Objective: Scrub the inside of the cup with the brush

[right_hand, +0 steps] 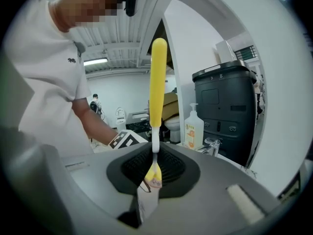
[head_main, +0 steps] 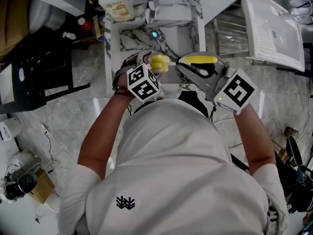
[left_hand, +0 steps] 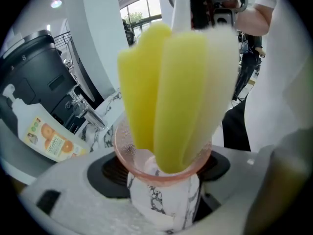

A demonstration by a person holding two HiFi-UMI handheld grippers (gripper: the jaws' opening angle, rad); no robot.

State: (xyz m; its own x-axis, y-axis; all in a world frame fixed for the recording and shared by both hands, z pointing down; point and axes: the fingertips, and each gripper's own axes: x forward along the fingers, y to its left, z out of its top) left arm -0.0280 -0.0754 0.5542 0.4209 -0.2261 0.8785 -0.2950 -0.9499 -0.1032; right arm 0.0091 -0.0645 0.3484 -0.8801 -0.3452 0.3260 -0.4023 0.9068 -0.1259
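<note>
A pink see-through cup [left_hand: 164,173] sits between the jaws of my left gripper [left_hand: 164,197], which is shut on it over the marble sink [head_main: 137,35]. The brush's yellow sponge head [left_hand: 171,97] is pushed down into the cup's mouth and fills most of it. In the head view the sponge [head_main: 160,62] shows just beyond the left gripper's marker cube [head_main: 143,82]. My right gripper [head_main: 198,75] is shut on the brush. Its yellow handle [right_hand: 157,82] rises above the jaws, and its thin white shaft runs down between them. The cup's bottom is hidden.
A soap bottle [head_main: 117,6] with an orange label stands at the sink's back left beside a chrome tap [head_main: 154,9]. A wire rack [head_main: 230,38] and a white board [head_main: 274,31] lie to the right. A black bin [right_hand: 227,111] stands beyond the sink.
</note>
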